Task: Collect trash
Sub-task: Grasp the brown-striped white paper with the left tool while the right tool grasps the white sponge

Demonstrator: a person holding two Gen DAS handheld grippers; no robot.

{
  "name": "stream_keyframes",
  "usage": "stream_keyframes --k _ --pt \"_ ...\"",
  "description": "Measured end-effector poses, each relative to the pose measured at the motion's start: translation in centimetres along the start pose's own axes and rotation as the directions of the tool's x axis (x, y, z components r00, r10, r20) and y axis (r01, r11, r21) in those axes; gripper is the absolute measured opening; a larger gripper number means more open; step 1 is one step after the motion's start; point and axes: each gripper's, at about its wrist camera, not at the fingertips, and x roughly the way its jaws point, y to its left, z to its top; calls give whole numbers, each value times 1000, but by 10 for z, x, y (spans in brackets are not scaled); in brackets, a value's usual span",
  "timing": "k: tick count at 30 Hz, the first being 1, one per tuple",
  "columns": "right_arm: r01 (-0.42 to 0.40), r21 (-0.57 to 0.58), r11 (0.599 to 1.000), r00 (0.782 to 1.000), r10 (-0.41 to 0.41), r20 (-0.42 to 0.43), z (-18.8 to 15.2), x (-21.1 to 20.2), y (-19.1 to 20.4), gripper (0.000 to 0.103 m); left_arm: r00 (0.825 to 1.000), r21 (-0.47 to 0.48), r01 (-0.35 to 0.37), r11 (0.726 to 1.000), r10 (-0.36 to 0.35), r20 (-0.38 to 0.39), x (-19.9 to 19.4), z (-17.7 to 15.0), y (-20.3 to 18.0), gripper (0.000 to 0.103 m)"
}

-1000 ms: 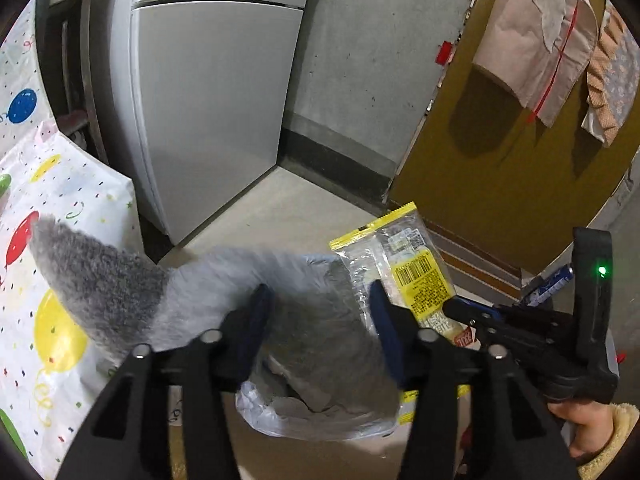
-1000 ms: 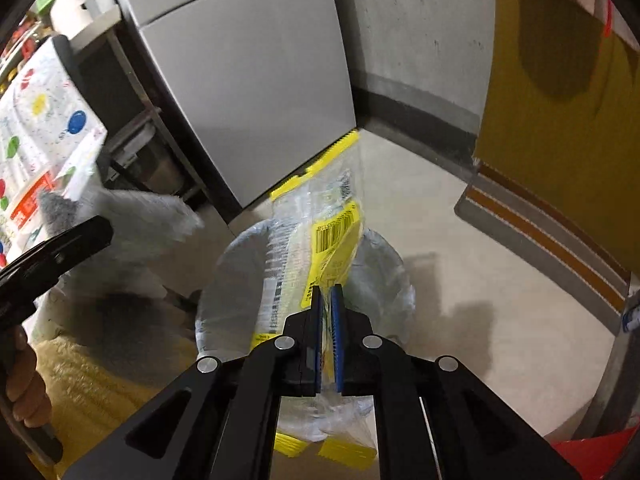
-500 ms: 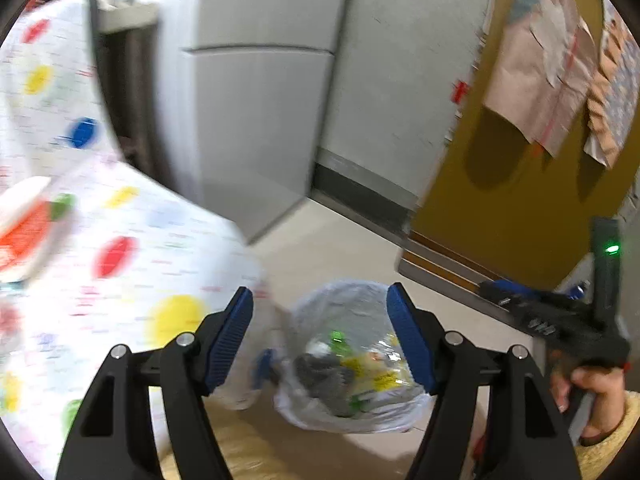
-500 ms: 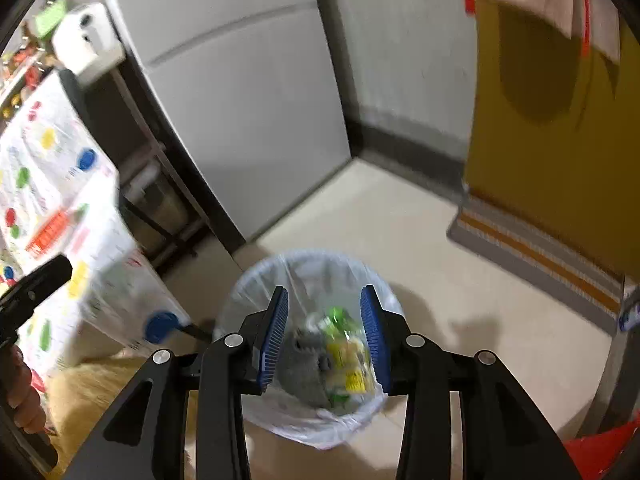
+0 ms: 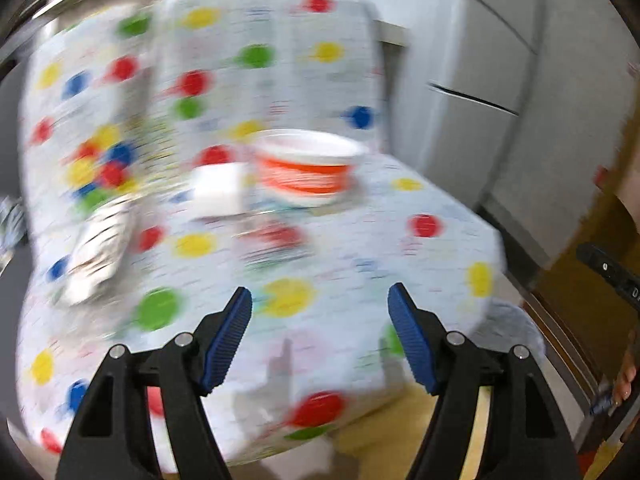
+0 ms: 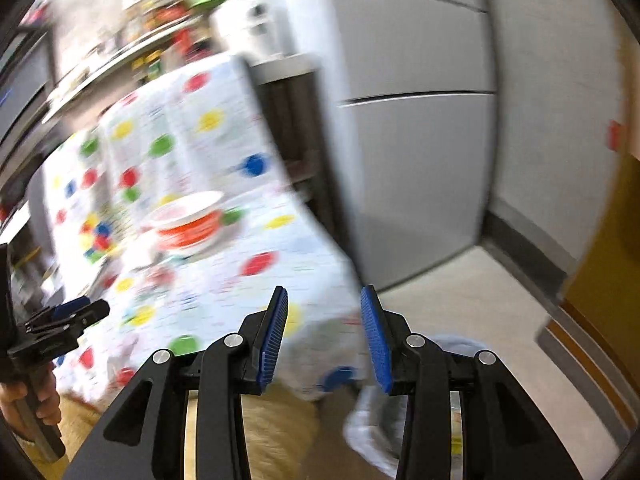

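Half a second ago both my grippers pointed down at the trash bag with the grey rag and wrappers in it; now both have swung up and to the left, toward the worktop [image 5: 440, 216] with its balloon-print cover. My left gripper [image 5: 320, 336] is empty, its blue pads spread wide apart above the near edge of the cover. My right gripper [image 6: 324, 336] is empty too, pads apart, though less widely.

Ahead of the left gripper, well beyond its tips, a red-and-white bowl [image 5: 308, 168] stands on the worktop, with a white boxy object [image 5: 218, 188] just to its left and a striped wrapper [image 5: 100, 252] further left, near the worktop's side edge. In the right wrist view the same bowl [image 6: 188, 220] lies ahead and to the left of the pads.

The trash bag [image 6: 372, 420] is now low behind the right gripper's right finger, mostly hidden by it; in the left wrist view only a pale sliver of it [image 5: 516, 328] peeks out past the worktop's right corner. Its contents are out of sight.

Motion blur smears both views, so print on the wrapper and the white object's identity cannot be made out. The shelf clutter [image 6: 152, 36] behind is unreadable. The grey fridge [image 6: 420, 140] stands to the right.
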Motion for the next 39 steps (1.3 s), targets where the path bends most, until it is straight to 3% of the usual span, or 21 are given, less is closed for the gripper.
stream_keyframes --k 5,8,12,15,17,21,27,34,36,37,39 --pt "-124 -120 985 991 118 -57 9 35 77 52 991 -123 -137 983 136 -18 -15 -12 72 69" --pt "-180 -179 967 982 165 -96 12 56 116 55 975 -176 -222 959 219 -32 -25 -16 112 69" --pt "-237 -225 945 968 211 -136 15 81 158 56 956 -252 -292 923 289 -49 -33 -16 163 70" --pt "-270 -255 929 958 235 -162 19 110 195 68 944 -283 -327 901 325 -56 -33 -12 188 71" --pt "-279 -270 921 955 236 -181 20 129 215 69 936 -300 -348 888 346 -61 -30 -7 203 71" --pt "-264 -264 928 956 216 -196 26 171 243 85 934 -315 -354 881 351 -67 -16 3 224 71" --pt "-202 -239 950 963 148 -227 35 226 277 86 942 -303 -334 893 327 -76 5 13 236 71" --pt "-122 -209 970 967 69 -247 44 260 293 87 965 -281 -262 923 253 -68 12 9 237 71" --pt "-105 -204 973 969 55 -240 46 263 294 84 969 -265 -247 932 238 -67 14 10 234 71" --pt "-99 -203 974 971 50 -234 47 261 293 65 971 -253 -240 937 231 -65 15 11 231 71" --pt "-100 -210 973 974 53 -220 49 255 291 63 973 -221 -229 948 220 -62 20 16 223 71"
